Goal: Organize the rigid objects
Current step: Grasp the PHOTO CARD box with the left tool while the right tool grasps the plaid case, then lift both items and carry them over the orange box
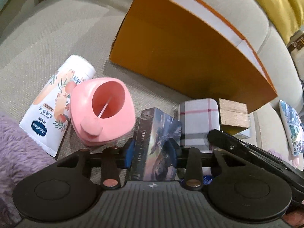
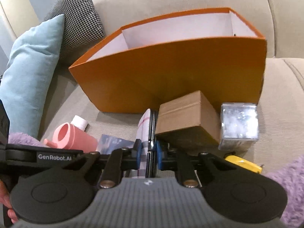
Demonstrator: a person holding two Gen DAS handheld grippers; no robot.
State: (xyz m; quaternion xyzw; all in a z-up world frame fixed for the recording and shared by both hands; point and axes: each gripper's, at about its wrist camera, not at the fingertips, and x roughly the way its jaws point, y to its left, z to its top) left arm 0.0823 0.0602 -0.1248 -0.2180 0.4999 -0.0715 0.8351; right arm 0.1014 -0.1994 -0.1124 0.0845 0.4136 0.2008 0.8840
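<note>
An open orange box [image 1: 182,45] stands on the beige sofa; the right wrist view shows its white inside [image 2: 171,32]. My left gripper [image 1: 152,152] is shut on a dark illustrated card box [image 1: 157,142], held upright. My right gripper [image 2: 148,152] is shut on the edge of a plaid case [image 2: 143,131], which also shows in the left wrist view [image 1: 199,121]. A pink container [image 1: 104,112] lies beside a white Vaseline tube [image 1: 55,102]. A brown cardboard box [image 2: 188,117] and a clear cube [image 2: 239,125] sit in front of the orange box.
A blue cushion [image 2: 32,70] and a houndstooth cushion [image 2: 76,19] lean at the left. Purple fluffy fabric [image 2: 285,186] lies at the near edge. A yellow object [image 2: 243,163] lies under the right gripper. A yellow cushion [image 1: 275,5] is at the far right.
</note>
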